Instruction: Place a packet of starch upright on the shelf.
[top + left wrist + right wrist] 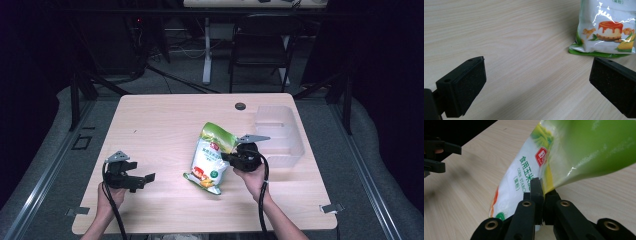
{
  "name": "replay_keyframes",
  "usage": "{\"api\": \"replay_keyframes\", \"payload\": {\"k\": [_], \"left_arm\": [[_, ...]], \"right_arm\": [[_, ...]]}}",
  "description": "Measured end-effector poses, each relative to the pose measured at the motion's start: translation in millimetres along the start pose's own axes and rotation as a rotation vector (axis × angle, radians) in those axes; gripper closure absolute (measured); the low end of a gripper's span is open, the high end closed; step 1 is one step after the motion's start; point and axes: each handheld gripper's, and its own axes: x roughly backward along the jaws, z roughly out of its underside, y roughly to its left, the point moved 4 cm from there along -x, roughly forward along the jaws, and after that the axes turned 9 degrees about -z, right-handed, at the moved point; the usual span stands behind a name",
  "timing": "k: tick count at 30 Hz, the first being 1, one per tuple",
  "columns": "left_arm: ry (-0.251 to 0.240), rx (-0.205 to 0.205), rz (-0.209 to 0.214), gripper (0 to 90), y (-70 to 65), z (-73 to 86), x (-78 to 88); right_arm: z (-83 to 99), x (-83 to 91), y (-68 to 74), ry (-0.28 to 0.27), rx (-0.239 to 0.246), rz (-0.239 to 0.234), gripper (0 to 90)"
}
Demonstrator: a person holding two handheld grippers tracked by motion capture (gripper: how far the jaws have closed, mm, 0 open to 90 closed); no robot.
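A white and green bag of corn starch lies near the middle of the table, its top end lifted and folded over. My right gripper is shut on the bag's right edge. In the right gripper view the jaws pinch the bag where white meets green, and the gripper holds it off the wood. My left gripper stands open low over the table at the front left, a short way from the bag. In the left gripper view its pads are wide apart and the bag's bottom end lies ahead to the right.
A clear plastic bin stands at the table's right side, just beyond my right gripper. A dark round grommet sits near the far edge. A chair and a desk leg stand behind the wooden table.
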Motion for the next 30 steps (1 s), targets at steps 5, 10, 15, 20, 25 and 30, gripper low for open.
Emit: {"api": "replay_keyframes", "payload": {"k": [5, 10, 15, 20, 25, 30], "left_arm": [[-0.001, 0.003, -0.003, 0.8, 0.1, 0.4, 1.0], [0.003, 0.003, -0.005, 0.9, 0.3, 0.5, 0.1], [0.005, -0.005, -0.005, 1.0, -0.8, 0.8, -0.3], [0.008, -0.002, -0.007, 1.0, 0.1, 0.6, -0.7], [0.008, -0.009, -0.007, 1.0, -1.1, 0.9, -0.4], [0.010, -0.004, -0.011, 1.0, 0.0, 1.1, -1.1]], "right_arm": [[-9.2, 7.6, 8.9, -0.015, 0.031, -0.019, 89.3], [-16.2, 15.1, 16.7, -0.021, 0.075, -0.024, 89.4], [-24.1, 25.2, 26.7, -0.009, 0.138, -0.017, 89.4], [-26.9, 29.2, 31.6, 0.000, 0.172, -0.010, 89.5], [-28.9, 32.3, 32.6, 0.006, 0.181, -0.008, 89.5], [-32.9, 40.4, 34.3, 0.010, 0.193, -0.002, 89.5]]}}
